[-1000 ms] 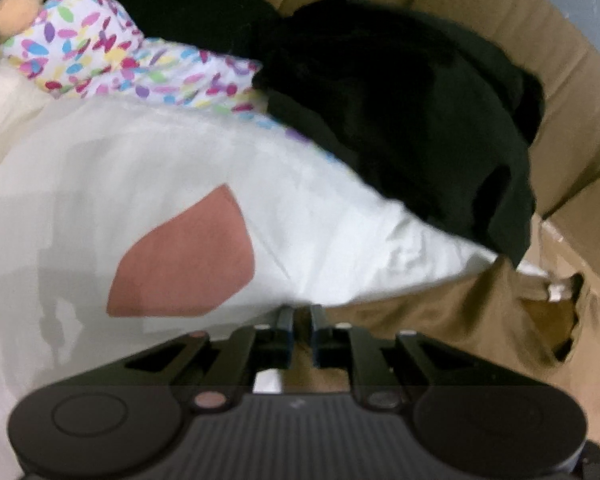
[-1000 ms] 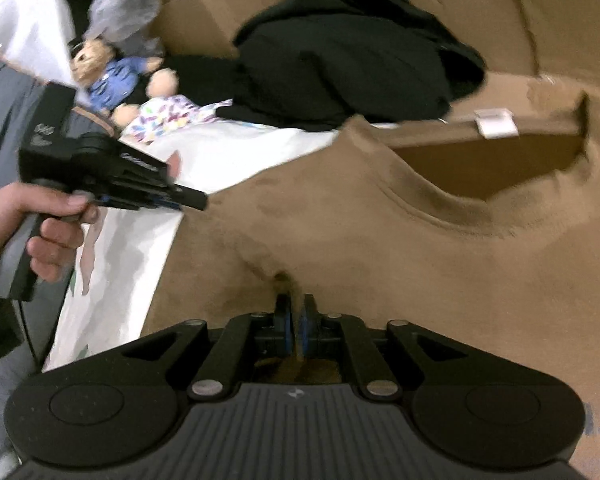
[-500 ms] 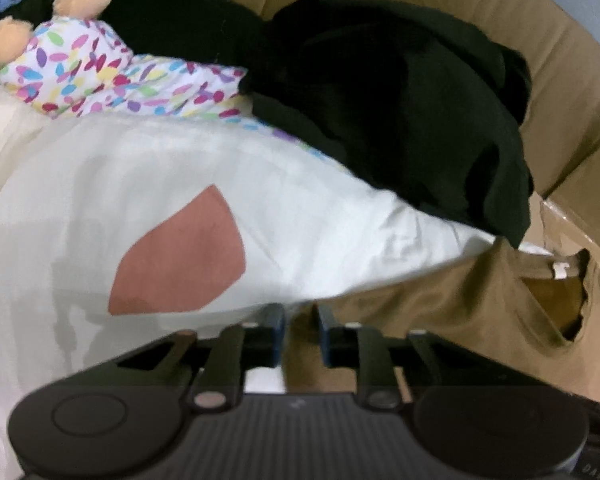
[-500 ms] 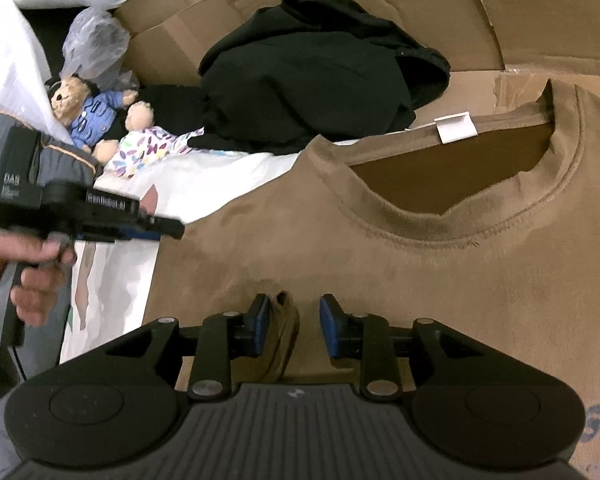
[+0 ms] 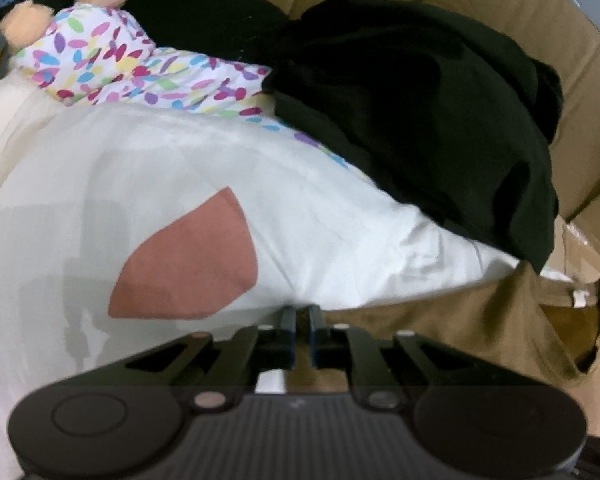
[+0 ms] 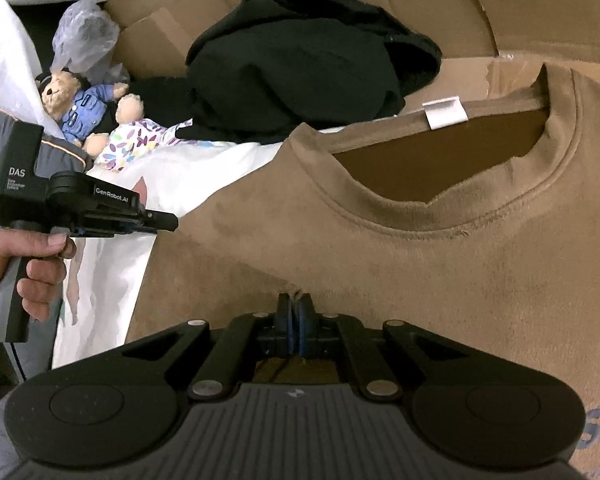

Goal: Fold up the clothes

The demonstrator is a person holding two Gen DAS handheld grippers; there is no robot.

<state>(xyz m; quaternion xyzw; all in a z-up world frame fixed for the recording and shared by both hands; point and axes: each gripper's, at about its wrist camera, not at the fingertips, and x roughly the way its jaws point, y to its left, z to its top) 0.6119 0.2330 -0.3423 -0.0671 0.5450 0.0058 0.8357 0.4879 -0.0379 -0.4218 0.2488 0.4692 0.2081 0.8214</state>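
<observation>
A brown T-shirt [image 6: 420, 240] is spread flat on cardboard [image 6: 540, 12], its neck opening and white label [image 6: 444, 114] lying ahead of the right gripper [image 6: 294, 310] and to its right. The right gripper's jaws are closing, and a small pinch of the brown fabric is caught between the blue pads. To the left of this gripper, the left gripper [image 6: 168, 221] is held in a hand [image 6: 28, 256], its tips at the shirt's left edge. In the left wrist view, the left gripper [image 5: 302, 316] is seen with its jaws drawn nearly together over the edge of the brown T-shirt [image 5: 460, 328]; whether cloth is actually clamped there cannot be told. Ahead of it and to its left a white sheet [image 5: 180, 184] with a reddish patch is spread. A black garment [image 5: 420, 120] is heaped ahead to the right. Further ahead on the left, a doll in a confetti-print outfit [image 5: 112, 68] is lying, and a teddy bear in blue [image 6: 76, 96] is seen beside it.
</observation>
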